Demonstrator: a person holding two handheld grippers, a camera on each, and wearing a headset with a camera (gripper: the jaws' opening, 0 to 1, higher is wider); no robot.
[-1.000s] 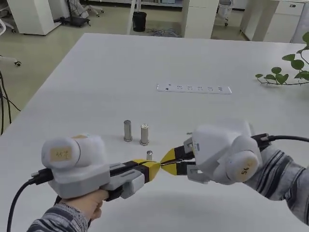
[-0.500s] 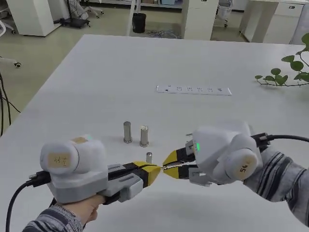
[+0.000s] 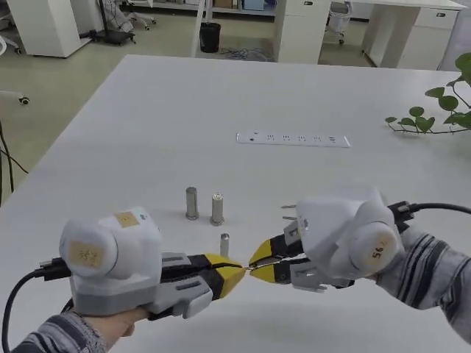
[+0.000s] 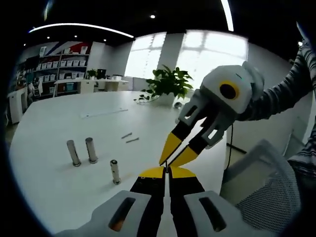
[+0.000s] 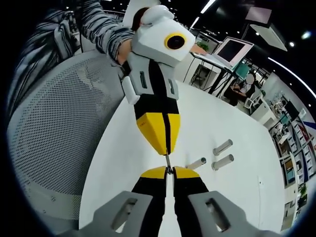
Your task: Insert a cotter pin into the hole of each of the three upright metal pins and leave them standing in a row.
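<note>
Logged left gripper [image 3: 237,271] and right gripper [image 3: 255,268] tip to tip, each clamped on one cotter pin [image 3: 247,268]. Recorded three metal pins [image 3: 217,209] upright on the table [image 3: 221,110], toward 11 o'clock from that cotter pin, clear of it.

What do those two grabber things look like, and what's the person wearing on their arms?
Both are chunky white boxes with black jaws and pointed yellow tips. The left gripper has yellowish stickers, the right gripper a handwritten mark on its round end. A black cable leaves each. The sleeves are grey-striped.
</note>
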